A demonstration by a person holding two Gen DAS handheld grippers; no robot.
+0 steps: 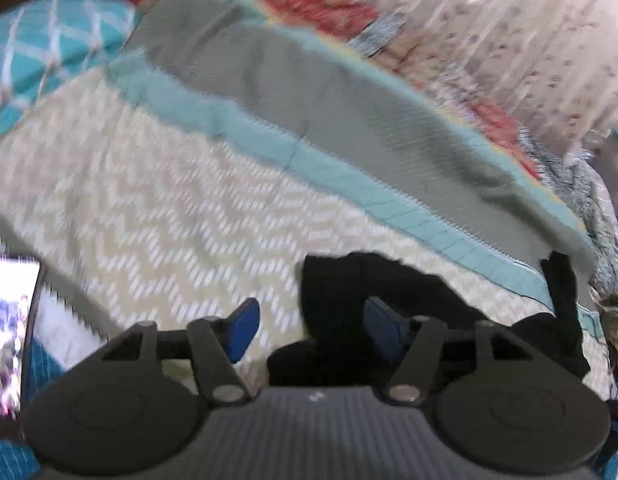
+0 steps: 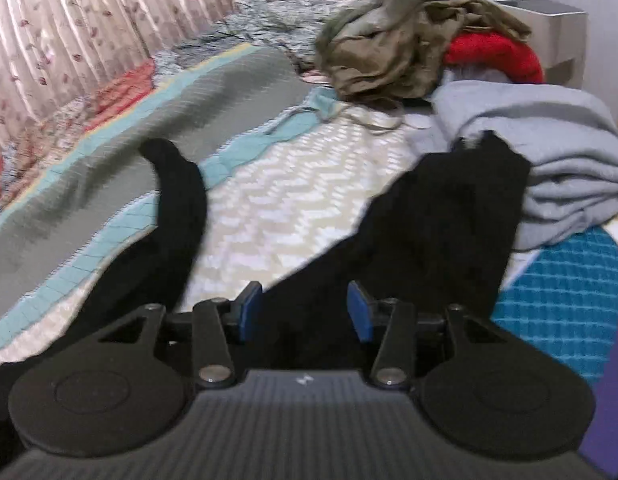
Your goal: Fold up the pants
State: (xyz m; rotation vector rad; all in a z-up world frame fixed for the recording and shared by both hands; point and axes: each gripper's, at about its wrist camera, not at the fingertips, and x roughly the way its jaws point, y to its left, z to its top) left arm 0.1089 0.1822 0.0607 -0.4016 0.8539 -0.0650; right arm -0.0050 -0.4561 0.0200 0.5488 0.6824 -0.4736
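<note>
Both claws gape wide over the black pants (image 2: 437, 216): left claw (image 1: 309, 330), right claw (image 2: 305, 312). A grey blanket (image 2: 557, 160) crowds the right of the frame, an olive garment (image 2: 389, 40) heaped at top centre.

Left wrist view sits low over the bed, looking forward past the left gripper (image 1: 307, 328) across the chevron bedspread (image 1: 157, 216) toward the pleated curtain (image 1: 509, 40) at the far side, frame tilted and blurred. Right wrist view also rides low, facing along the bed past the right gripper (image 2: 305, 312) toward a heap of clothes (image 2: 393, 40) at the far end, curtain off to its left. Both are close above the black pants (image 2: 437, 220). Both views share the pants, the bedspread, the grey-and-teal blanket (image 1: 329, 92) and the curtain.
</note>
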